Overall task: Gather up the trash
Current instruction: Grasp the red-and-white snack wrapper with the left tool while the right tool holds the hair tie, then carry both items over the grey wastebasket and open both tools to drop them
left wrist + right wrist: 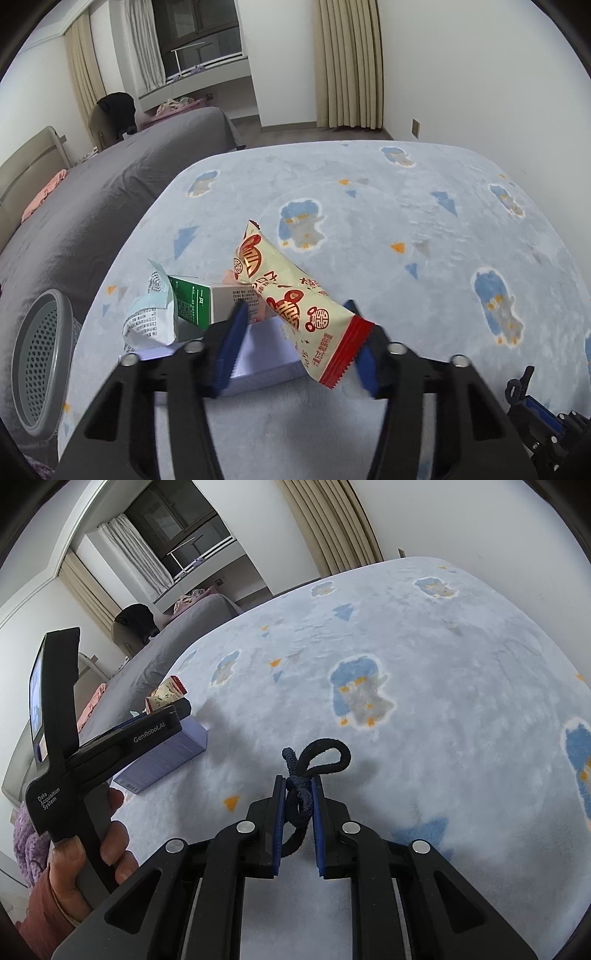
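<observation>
Left claw (295, 314) spread wide, cream-and-red snack wrapper (291, 295) between its blue pads; whether pads touch wrapper cannot tell. Beneath wrapper: lilac box (258, 354), green-and-white carton (210, 302), crumpled printed paper (151, 314), all on pale blue penguin-print blanket (406, 221). Grey perforated bin (40, 362) beside bed, left. Right claw (298, 794) pinched onto dark knotted cord (314, 764).

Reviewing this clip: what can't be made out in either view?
- Left wrist view: whether the left gripper fingers actually pinch the snack wrapper; the wrapper covers the contact.
- Left wrist view: inside of the grey basket, cut off by the edge.
- Right wrist view: the green carton, hidden behind the left gripper's body.
- Both views: package print, too small.
</observation>
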{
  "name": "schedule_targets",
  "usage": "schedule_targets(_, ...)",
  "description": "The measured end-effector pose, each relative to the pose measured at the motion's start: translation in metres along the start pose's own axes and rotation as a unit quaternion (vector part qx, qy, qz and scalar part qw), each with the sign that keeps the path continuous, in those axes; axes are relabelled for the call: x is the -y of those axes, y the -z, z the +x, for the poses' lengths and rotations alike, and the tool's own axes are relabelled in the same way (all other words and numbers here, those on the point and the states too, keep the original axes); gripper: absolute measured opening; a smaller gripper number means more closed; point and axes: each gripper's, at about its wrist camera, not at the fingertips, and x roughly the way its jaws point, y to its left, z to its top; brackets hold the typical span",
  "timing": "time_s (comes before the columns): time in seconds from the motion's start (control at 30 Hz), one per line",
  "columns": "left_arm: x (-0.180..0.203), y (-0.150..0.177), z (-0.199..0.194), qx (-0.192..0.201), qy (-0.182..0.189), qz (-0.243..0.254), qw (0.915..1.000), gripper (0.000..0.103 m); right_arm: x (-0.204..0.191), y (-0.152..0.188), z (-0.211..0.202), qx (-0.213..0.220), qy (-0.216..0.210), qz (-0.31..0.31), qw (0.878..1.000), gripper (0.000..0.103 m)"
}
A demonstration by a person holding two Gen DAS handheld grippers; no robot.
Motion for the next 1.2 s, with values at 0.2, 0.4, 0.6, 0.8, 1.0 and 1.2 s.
schedule_targets(0.2, -0.004, 0.004, -0.008, 0.002, 0.012, 0.000, 0.9999, 0.021, -0.001, 0.000, 0.000, 0.000, 0.001, -0.001, 1.000, 0.013)
schedule_targets(0.4, -0.014, 0.010, -0.023, 0.006, 0.025, -0.004, 0.9997, 0.021, -0.005, -0.001, -0.001, 0.002, 0.007, -0.009, 1.000, 0.014)
schedule_targets(0.6, -0.034, 0.021, -0.047, 0.013, 0.035, -0.005, 0.9993, 0.021, -0.020, 0.000, -0.004, 0.007, 0.021, -0.026, 0.999, 0.014)
schedule_targets(0.8, -0.077, 0.033, -0.073, 0.020, 0.039, -0.021, 0.9988, 0.021, -0.048, 0.001, -0.007, 0.010, 0.030, -0.048, 0.998, 0.014)
schedule_targets(1.0, -0.129, 0.045, -0.093, 0.028, 0.035, -0.044, 0.9980, 0.021, -0.092, 0.010, -0.005, 0.004, 0.019, -0.069, 0.997, 0.014)
schedule_targets(1.2, -0.187, 0.060, -0.104, 0.032, 0.018, -0.068, 0.9970, 0.021, -0.154, 0.021, 0.007, -0.009, -0.007, -0.105, 0.994, 0.014)
